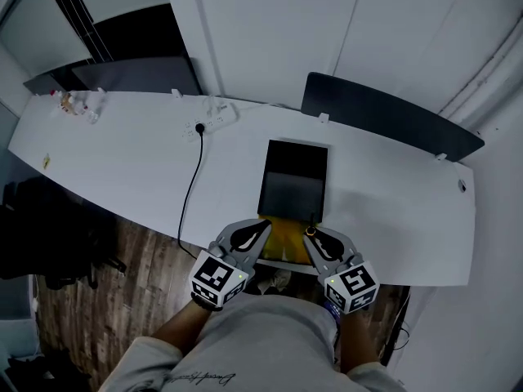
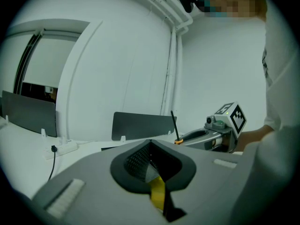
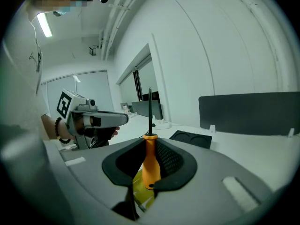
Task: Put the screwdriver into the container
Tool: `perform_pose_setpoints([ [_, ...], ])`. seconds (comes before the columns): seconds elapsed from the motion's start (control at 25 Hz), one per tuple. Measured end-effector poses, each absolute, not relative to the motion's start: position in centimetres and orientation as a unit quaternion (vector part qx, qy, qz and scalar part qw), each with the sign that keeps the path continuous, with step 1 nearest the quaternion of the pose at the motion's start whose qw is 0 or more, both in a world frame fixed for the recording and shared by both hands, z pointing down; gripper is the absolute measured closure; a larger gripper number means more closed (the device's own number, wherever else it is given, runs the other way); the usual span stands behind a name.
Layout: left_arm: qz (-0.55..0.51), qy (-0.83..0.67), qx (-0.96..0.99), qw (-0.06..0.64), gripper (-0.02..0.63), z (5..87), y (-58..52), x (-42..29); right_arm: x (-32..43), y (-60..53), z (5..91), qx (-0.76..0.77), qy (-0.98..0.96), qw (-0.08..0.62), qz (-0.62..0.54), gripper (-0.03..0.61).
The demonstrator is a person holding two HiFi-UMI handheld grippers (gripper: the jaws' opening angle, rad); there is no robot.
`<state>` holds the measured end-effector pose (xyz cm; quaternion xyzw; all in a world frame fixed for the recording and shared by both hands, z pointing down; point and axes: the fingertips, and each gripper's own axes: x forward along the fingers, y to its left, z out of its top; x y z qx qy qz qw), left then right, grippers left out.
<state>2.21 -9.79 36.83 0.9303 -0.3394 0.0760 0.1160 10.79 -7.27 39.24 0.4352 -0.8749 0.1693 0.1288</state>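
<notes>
— What is at my left?

— On the white table (image 1: 122,162) you have a power strip (image 1: 214,117), and its cable (image 1: 194,186) runs to the near edge. Your left gripper (image 1: 249,237) is at that edge, jaws only a little apart, with nothing between them.

— And in the middle?

— The black container (image 1: 292,182) lies just beyond both grippers. A yellow object (image 1: 286,237) lies in front of it.

— My right?

— Your right gripper (image 1: 317,239) clamps the orange handle of the screwdriver (image 3: 151,165), shaft pointing up. The screwdriver is outside the container, near its front edge.
</notes>
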Motion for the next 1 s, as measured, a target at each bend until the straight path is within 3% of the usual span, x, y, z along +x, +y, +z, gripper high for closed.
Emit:
perform_pose_setpoints([
  [1.0,0.109,-0.304,0.934,0.153,0.615,41.1,-13.0,0.3,10.4,-8.9,45.6,0.455,-0.837,0.234,0.192,0.494],
])
